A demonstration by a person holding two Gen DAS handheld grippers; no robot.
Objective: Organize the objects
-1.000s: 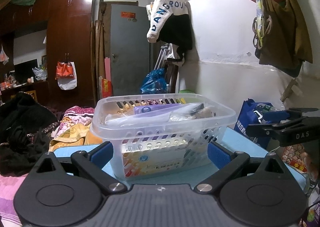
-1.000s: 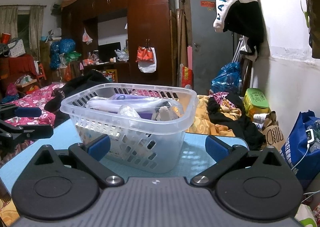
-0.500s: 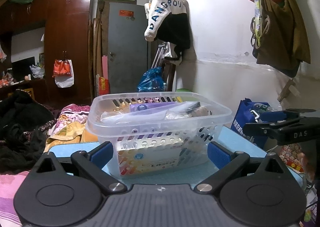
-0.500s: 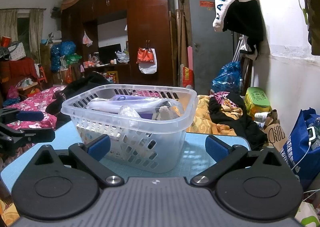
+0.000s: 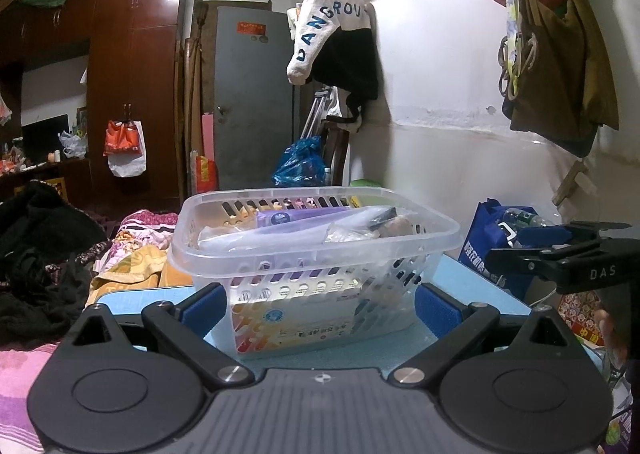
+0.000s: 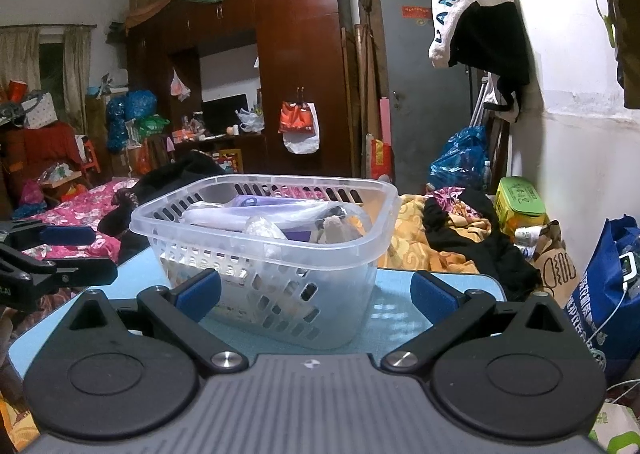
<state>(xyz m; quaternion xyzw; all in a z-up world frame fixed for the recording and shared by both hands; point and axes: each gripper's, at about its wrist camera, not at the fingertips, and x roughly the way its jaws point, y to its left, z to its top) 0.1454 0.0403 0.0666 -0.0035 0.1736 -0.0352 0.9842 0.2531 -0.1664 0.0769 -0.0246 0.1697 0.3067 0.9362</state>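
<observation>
Facing: basket (image 5: 312, 250) straight ahead of both, mid-counter (image 6: 396, 318).
Left hand-held gripper (image 5: 318, 306): open, nearer, facing long side.
Right hand-held gripper (image 6: 316, 292): open, facing corner.

Print on box (image 5: 304, 320) inside my basket (image 5: 316, 250) too small to read; basket wall hides the lower contents.

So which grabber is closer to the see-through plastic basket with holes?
Hard to call; they look about equally near. The left gripper faces the clear slotted plastic basket head-on, and the right gripper faces its corner. Both are open and touching nothing.
</observation>
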